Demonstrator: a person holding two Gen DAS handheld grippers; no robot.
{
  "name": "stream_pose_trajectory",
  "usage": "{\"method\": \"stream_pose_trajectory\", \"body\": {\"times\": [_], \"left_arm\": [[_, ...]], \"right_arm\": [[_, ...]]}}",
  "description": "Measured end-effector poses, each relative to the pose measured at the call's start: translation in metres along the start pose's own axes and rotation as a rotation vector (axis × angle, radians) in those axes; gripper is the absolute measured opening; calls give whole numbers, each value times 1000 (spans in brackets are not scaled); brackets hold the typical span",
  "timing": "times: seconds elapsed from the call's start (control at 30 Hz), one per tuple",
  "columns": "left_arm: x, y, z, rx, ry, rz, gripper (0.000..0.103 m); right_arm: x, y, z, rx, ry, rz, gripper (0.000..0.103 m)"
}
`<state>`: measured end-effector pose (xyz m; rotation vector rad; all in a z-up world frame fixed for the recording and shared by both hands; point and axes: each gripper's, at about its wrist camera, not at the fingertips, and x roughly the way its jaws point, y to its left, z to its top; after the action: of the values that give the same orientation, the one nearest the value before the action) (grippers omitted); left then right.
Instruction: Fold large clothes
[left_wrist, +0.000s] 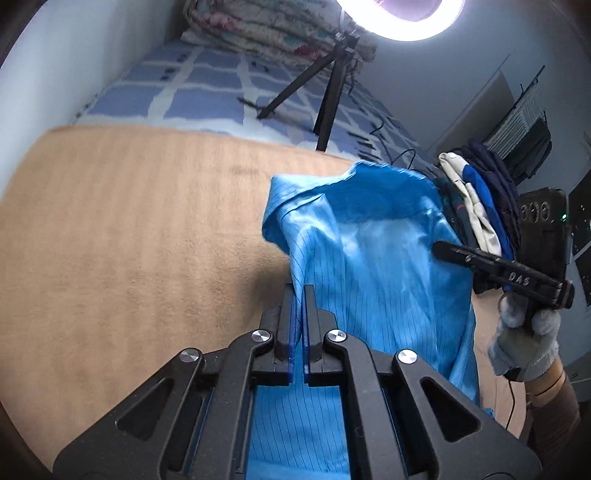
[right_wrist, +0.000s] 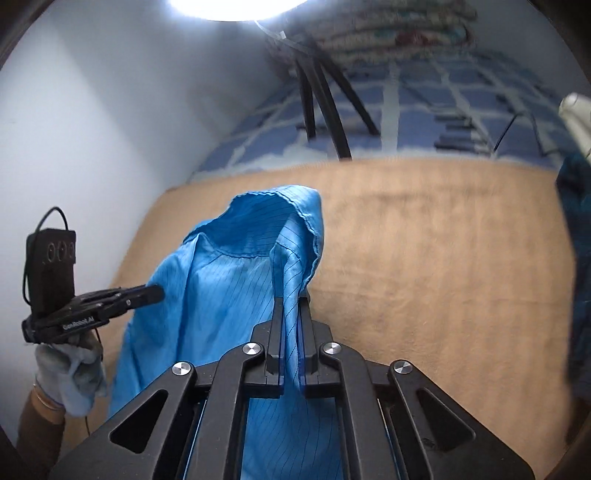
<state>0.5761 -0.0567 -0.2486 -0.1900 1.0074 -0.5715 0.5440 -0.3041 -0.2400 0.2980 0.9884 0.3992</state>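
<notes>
One blue garment (left_wrist: 369, 258) hangs between two grippers, the left gripper (left_wrist: 299, 291) and the right gripper (right_wrist: 291, 299), each gripped by one gloved hand (left_wrist: 524, 339). Far off stand one tripod (left_wrist: 325, 96), one ring light (left_wrist: 399, 14), one folded quilt (left_wrist: 266, 26). At right, one clothes pile (left_wrist: 476, 192).

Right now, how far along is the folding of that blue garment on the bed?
Early stage. Done: both grippers have the blue garment pinched, the left gripper and the right gripper each shut on an edge. In hand: it is held above the tan blanket, draped between them. Left: no fold shows yet; it needs laying flat and folding. A pile of other clothes waits alongside.
</notes>
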Motion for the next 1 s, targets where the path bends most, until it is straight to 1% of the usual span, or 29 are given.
{"method": "stream_pose_trajectory", "body": {"times": [0.07, 0.23, 0.33, 0.43, 0.5, 0.67, 0.77, 0.9, 0.97, 1.0], "left_arm": [[-14, -7, -3, 14, -16, 11, 0], [-56, -22, -8, 4, -73, -12, 0], [-91, -36, -15, 15, -120, -17, 0], [-126, -50, -27, 14, -160, -35, 0], [-149, -61, -43, 20, -174, -47, 0], [-186, -87, -82, 62, -182, -33, 0], [-206, -101, -112, 78, -188, -32, 0], [-226, -110, -153, 79, -189, -29, 0], [-234, -111, -180, 70, -183, -34, 0], [-236, -110, -195, 62, -177, -33, 0]], "right_arm": [[-17, 10, -1, 0, -23, 3, 3], [-58, 36, -9, -13, -82, 8, 2], [-87, 54, -16, -29, -112, 8, 2], [-118, 72, -31, -52, -137, 13, 2], [-137, 83, -43, -75, -148, 6, 2], [-170, 104, -78, -103, -166, 6, 2], [-188, 118, -110, -120, -166, -4, 2], [-213, 136, -158, -161, -155, -1, 2], [-218, 142, -180, -177, -142, 3, 2], [-220, 145, -196, -183, -129, 6, 2]]}}
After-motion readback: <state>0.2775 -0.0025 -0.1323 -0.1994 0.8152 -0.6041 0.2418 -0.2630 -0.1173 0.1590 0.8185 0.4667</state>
